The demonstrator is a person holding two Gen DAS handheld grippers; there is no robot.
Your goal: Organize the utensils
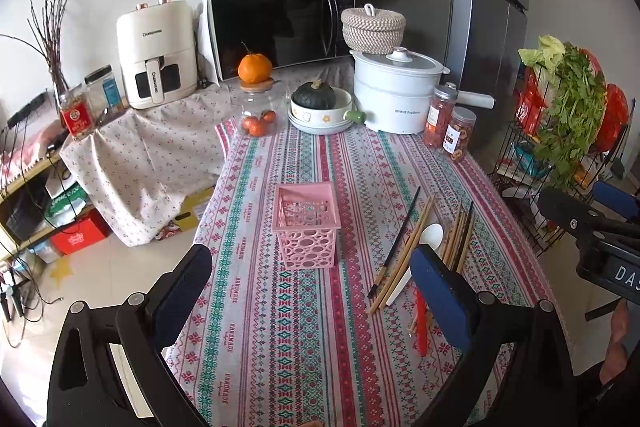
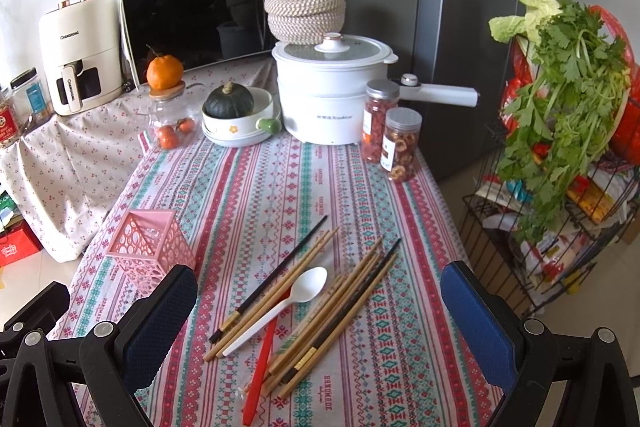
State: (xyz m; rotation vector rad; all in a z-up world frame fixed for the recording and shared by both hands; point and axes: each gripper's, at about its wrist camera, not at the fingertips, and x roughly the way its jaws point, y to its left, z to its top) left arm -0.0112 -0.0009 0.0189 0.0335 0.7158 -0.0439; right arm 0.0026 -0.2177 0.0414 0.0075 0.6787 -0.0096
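A pink perforated basket [image 1: 307, 225] [image 2: 150, 247] stands upright and empty on the patterned tablecloth. To its right lie several wooden and black chopsticks [image 2: 340, 311] [image 1: 404, 247], a white plastic spoon [image 2: 280, 307] [image 1: 424, 247] and a red utensil [image 2: 260, 375] [image 1: 420, 323], loose on the cloth. My left gripper [image 1: 312, 267] is open, hovering just in front of the basket. My right gripper [image 2: 320, 291] is open above the utensil pile, touching nothing. The right gripper's body also shows at the left wrist view's right edge.
At the table's far end stand a white electric pot [image 2: 332, 95], two snack jars [image 2: 388, 139], a bowl holding a green squash [image 2: 236, 115] and a glass jar topped by an orange [image 2: 168, 107]. A wire rack with greens [image 2: 560, 131] stands to the right. A microwave [image 1: 276, 27] sits behind.
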